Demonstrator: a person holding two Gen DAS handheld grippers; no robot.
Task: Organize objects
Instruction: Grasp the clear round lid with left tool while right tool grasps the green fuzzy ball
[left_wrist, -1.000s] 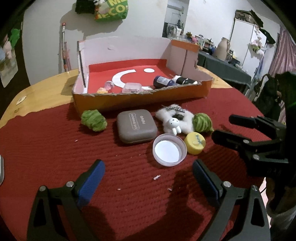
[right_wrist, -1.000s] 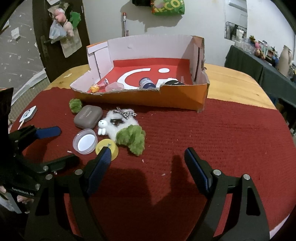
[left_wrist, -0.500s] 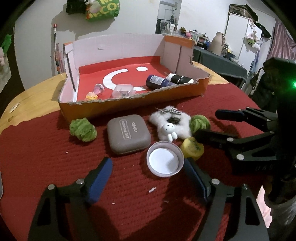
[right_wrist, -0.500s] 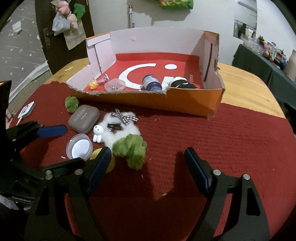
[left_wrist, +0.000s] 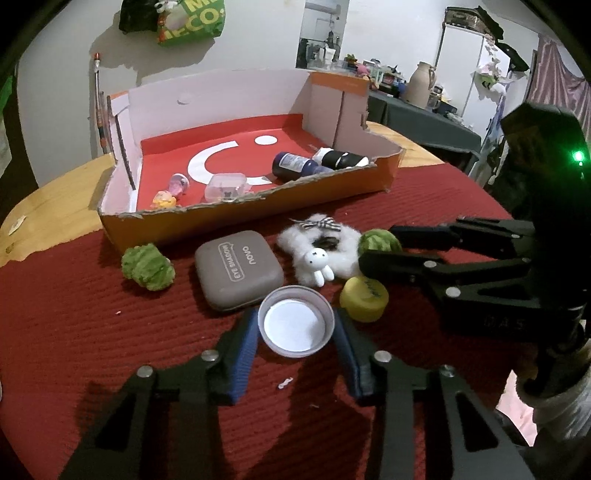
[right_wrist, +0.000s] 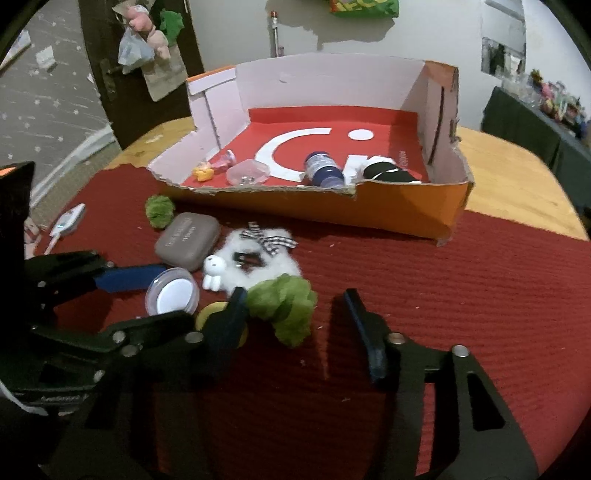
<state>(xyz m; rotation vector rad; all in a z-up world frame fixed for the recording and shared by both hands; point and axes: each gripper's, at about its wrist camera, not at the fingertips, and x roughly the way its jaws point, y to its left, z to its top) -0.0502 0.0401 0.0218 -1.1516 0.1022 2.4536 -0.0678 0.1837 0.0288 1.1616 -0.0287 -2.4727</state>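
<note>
Red cloth (left_wrist: 92, 332) | left gripper (left_wrist: 296, 332): fingers narrowly flanking white round lid (left_wrist: 295, 326) | right gripper (right_wrist: 295, 314): fingers wide around green pom-pom (right_wrist: 286, 306), not clamped

The scene is seen from 2 low, close viewpoints above the red woven tablecloth (left_wrist: 92, 332), each looking forward along its own gripper toward the torn orange cardboard box with a red floor (left_wrist: 332, 184). In the left wrist view, the clear round plastic lid (left_wrist: 295, 325) is seen very near, straight ahead, with the right gripper (left_wrist: 384, 243) entering from the right. In the right wrist view, the fuzzy green pom-pom (right_wrist: 288, 306) is nearest, with the left gripper (right_wrist: 159, 291) entering from the left. The box, the lid (right_wrist: 171, 293) and the grey rounded eyeshadow case (left_wrist: 238, 269) are shared by both views.
</note>
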